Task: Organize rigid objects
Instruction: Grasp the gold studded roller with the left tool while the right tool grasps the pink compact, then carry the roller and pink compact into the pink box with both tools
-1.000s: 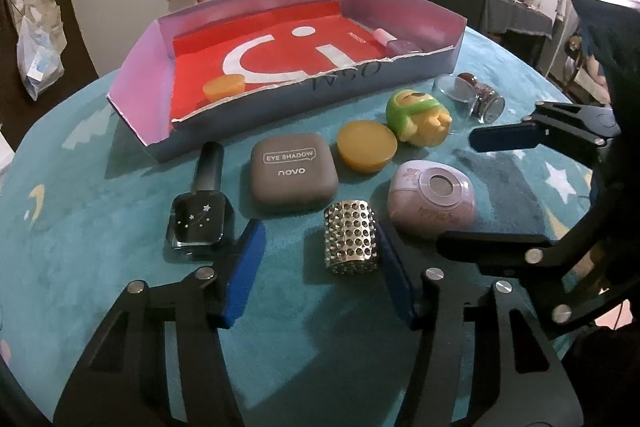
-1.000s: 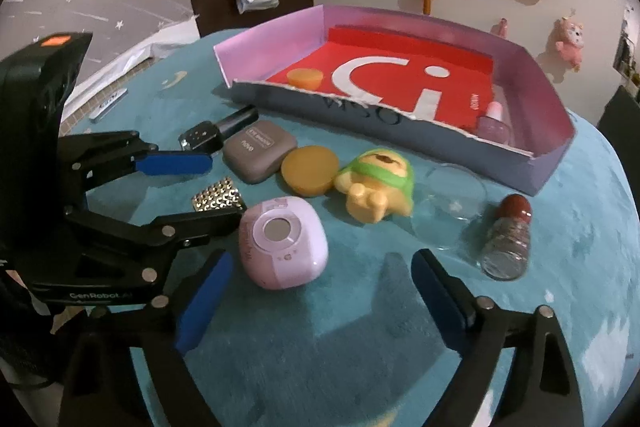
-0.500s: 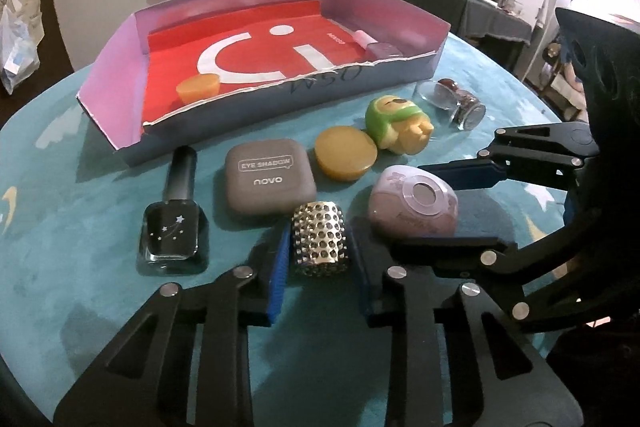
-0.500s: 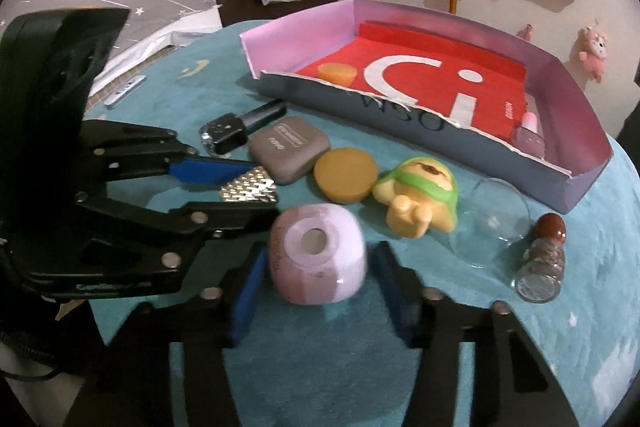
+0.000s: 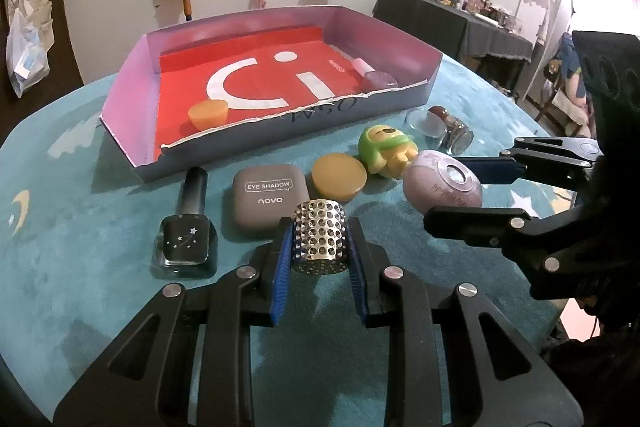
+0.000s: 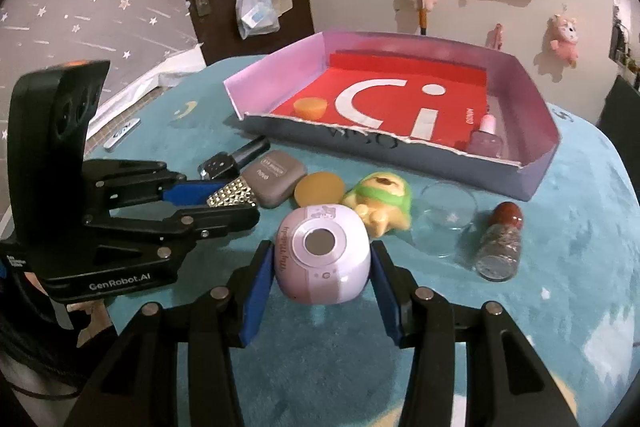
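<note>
Low in frame centre, the left gripper (image 5: 319,247) clamps its blue-padded fingers (image 5: 283,259) on a studded metal cylinder (image 5: 319,242); the right gripper (image 6: 323,273) likewise grips a smooth, rounded lilac case (image 6: 322,254) above the fuzzy teal counter (image 6: 560,247).

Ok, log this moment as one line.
left gripper: shut on silver perforated cylinder | right gripper: shut on rounded lilac plastic case | purple-walled red-floored box: holds orange cup, pink bottle
</note>
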The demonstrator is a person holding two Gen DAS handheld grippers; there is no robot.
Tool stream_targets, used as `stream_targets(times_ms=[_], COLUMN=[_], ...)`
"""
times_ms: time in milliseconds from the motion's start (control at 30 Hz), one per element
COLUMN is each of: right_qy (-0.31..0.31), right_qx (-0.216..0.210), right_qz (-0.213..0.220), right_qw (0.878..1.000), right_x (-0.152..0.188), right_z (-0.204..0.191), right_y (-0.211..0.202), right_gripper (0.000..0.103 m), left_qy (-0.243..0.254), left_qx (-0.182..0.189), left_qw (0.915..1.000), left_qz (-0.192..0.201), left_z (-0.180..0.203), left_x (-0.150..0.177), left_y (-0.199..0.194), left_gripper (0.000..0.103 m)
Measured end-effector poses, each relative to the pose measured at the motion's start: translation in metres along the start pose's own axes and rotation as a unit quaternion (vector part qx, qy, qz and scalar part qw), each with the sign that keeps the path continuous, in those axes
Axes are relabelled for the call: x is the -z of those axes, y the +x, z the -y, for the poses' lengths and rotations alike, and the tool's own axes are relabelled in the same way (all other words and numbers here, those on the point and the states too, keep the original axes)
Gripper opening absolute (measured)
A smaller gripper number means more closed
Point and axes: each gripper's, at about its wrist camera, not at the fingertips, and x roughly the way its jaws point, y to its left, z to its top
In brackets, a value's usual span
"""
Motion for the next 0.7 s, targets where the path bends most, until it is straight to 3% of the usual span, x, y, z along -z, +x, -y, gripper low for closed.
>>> stream_targets(times_ms=[433, 700], right_qy=[0.009, 0.01], right_qx=[0.002, 0.002], right_qz=[0.008, 0.027], right_qw=[1.0, 1.0], right_x=[-0.001, -0.033], right_z=[0.007, 0.022], right_y=[-0.007, -0.012], right_gripper=[0.05, 0.05], left_qy=[-0.001, 0.0], left_qx=[0.005, 0.032], left_qw=[1.0, 0.9994], left_qz=[0.008, 0.015], left_z=[0.004, -0.005], left_x=[-0.009, -0.053], left_y=[-0.006, 0.002], left_gripper=[0.024, 0.024])
